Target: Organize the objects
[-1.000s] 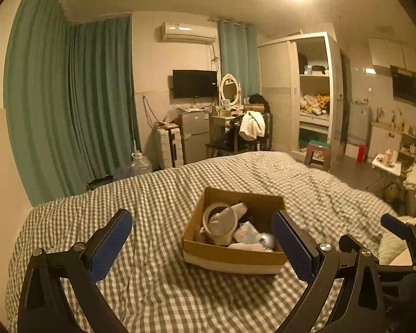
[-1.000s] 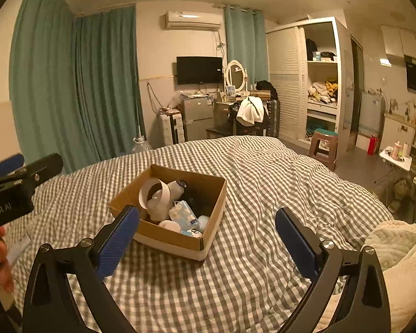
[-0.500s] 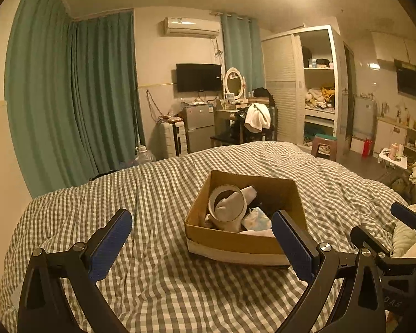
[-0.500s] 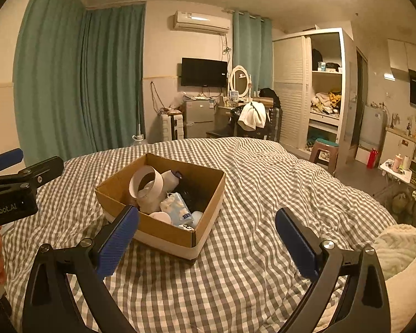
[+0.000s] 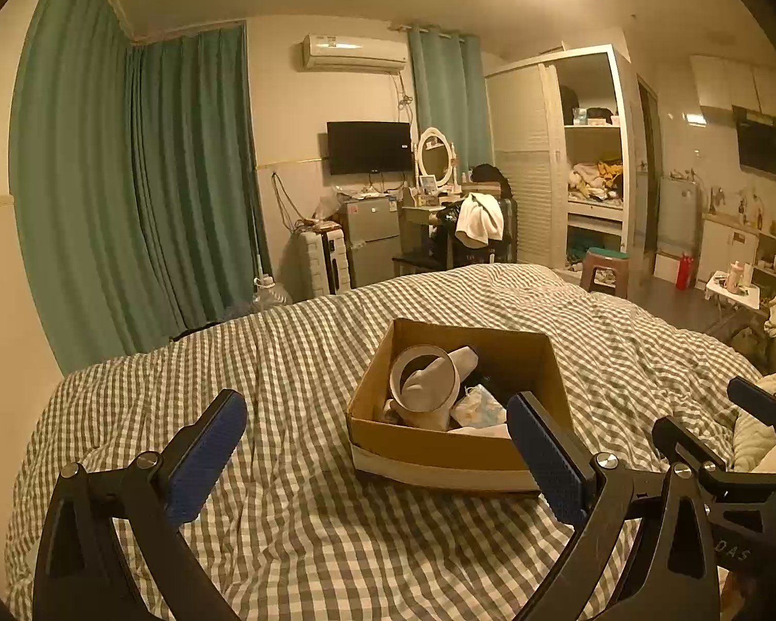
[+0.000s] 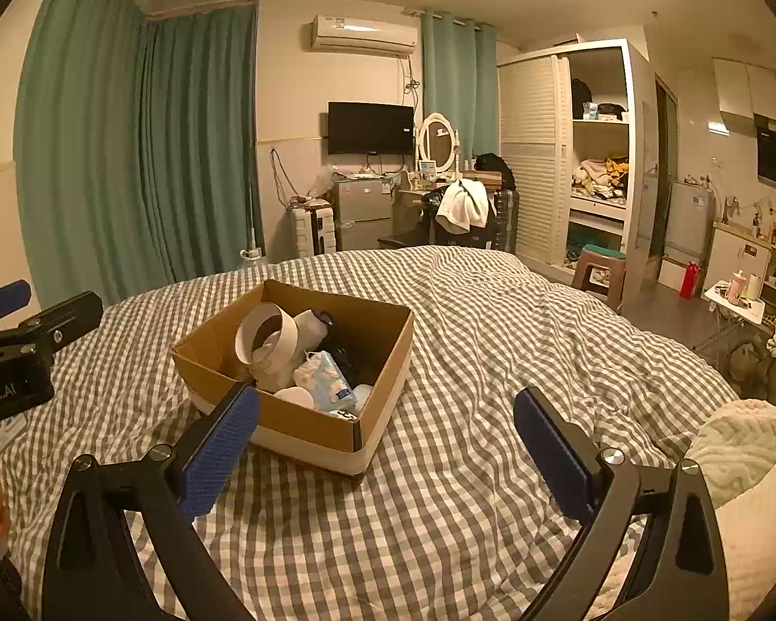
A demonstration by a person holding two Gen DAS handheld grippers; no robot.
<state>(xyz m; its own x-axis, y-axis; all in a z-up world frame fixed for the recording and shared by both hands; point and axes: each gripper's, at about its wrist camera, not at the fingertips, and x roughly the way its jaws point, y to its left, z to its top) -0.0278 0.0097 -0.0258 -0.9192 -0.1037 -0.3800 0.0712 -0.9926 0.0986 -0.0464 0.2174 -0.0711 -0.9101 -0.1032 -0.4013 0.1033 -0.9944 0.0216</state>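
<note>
We're over a bed (image 5: 295, 533) with a soft, wrinkly grey-and-white checked cover, in a bedroom with teal curtains (image 5: 145, 196). Ahead of both tongs sits an open cardboard box (image 5: 439, 453), square-cornered with a pale band round its base. Inside: a wide roll of tape (image 5: 423, 382), a crinkly tissue pack (image 6: 322, 381) and other small bits. Left tongs (image 5: 375, 458) spread wide and empty, box at their right tip. Right tongs (image 6: 385, 453) also wide and empty, box at their left tip.
</note>
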